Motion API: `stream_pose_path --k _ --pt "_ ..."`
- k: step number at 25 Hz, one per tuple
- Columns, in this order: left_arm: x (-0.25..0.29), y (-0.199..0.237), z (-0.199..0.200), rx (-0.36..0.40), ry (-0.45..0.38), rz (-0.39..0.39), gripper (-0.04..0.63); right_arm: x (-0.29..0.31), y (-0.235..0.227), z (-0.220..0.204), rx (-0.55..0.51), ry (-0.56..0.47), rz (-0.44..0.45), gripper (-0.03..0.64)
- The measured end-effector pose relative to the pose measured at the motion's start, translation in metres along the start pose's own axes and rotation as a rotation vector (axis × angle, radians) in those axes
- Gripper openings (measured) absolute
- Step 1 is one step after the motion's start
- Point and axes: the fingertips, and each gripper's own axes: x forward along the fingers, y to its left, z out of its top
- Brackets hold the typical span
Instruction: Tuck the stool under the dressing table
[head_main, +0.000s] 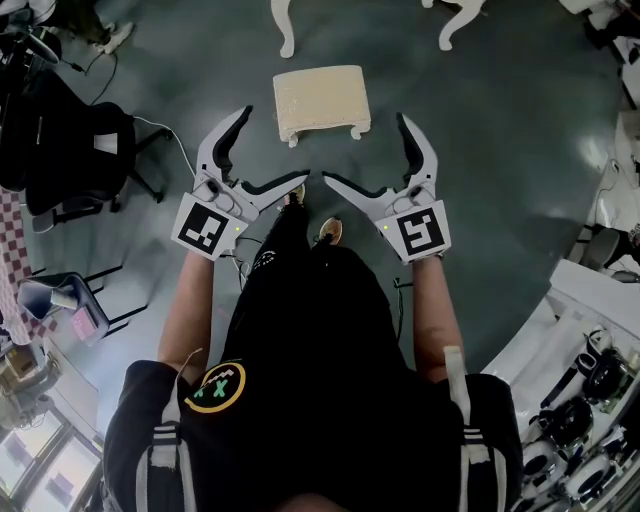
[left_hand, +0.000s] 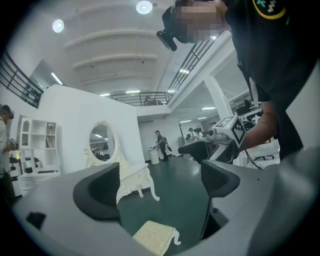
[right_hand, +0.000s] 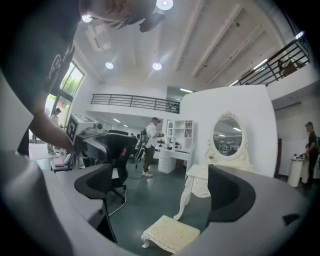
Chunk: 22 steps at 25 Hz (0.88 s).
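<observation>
Dark floor (head_main: 500, 150): stool (head_main: 321, 98) beyond left gripper (head_main: 272, 146), right gripper (head_main: 364, 148)

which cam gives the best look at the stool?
Head view: the whole stool shows from above, seat and legs, with nothing covering it. Right gripper view shows it low in the picture, its bottom cut off. Left gripper view catches only part of the seat and one leg.

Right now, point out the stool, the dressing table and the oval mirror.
Stool (head_main: 322, 98): head view, middle of the cushioned seat.
Dressing table (right_hand: 198, 174): right gripper view, near end of its white top.
Oval mirror (right_hand: 226, 136): right gripper view, centre of the glass.
</observation>
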Motion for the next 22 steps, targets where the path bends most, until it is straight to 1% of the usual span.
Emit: stream_pose_path --k 7,13,16,19,22 --pt "0.017 0.014 -0.015 -0.009 0.006 -0.007 0.494 0.013 -0.017 -0.014 0.008 0.010 -0.010 0.598" --pt "0.033 0.049 -0.038 -0.012 -0.002 0.025 0.494 0.047 -0.035 -0.031 0.021 0.016 -0.015 0.598" --pt "0.042 0.070 -0.058 -0.026 0.007 0.036 0.494 0.070 -0.046 -0.045 0.019 0.025 -0.014 0.598" --pt "0.075 0.079 -0.081 -0.042 0.023 0.027 0.494 0.081 -0.076 -0.069 0.005 0.049 -0.019 0.598" --pt "0.110 0.093 -0.110 -0.084 0.035 0.027 0.494 0.095 -0.107 -0.098 0.001 0.089 -0.031 0.598"
